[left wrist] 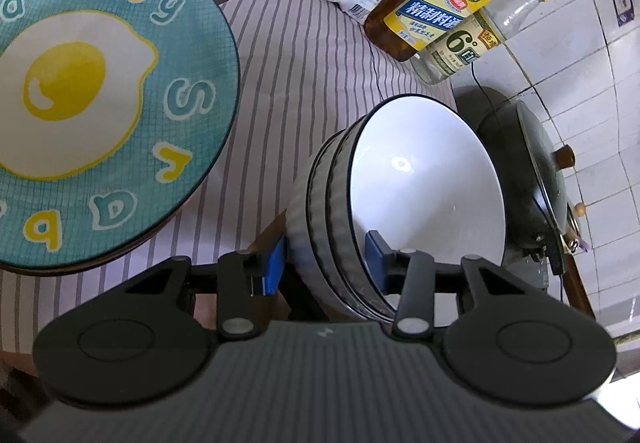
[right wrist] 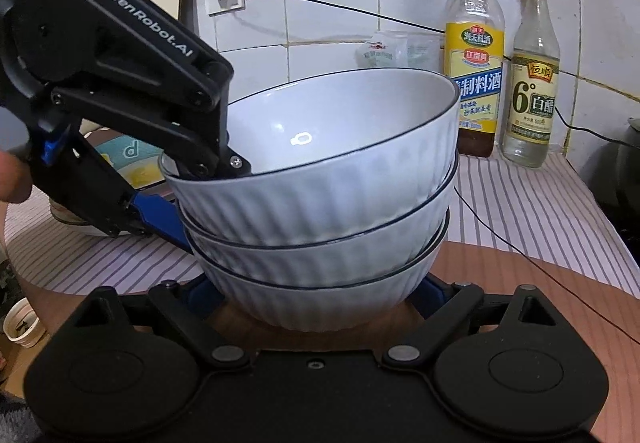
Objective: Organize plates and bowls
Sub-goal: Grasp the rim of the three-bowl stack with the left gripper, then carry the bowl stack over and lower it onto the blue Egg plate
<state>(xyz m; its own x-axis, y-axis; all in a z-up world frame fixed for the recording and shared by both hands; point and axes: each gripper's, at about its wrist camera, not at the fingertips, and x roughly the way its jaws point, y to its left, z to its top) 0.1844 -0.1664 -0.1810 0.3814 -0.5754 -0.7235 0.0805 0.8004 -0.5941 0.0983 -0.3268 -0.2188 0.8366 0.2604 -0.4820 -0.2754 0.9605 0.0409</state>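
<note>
The left gripper (left wrist: 326, 263) pinched the walls of the 3 nested bowls (right wrist: 320, 179); the right gripper (right wrist: 316, 293), spread wide, flanked the base to steady them.

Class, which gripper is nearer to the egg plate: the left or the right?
Left. The left gripper clamps the rim of the bowl stack right beside the egg plate. The right gripper straddles the stack's base, on the far side from the plate.

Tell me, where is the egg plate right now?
In the left wrist view, the egg plate lies flat on the striped cloth, left of the stack of white bowls that the left gripper grips.
</note>
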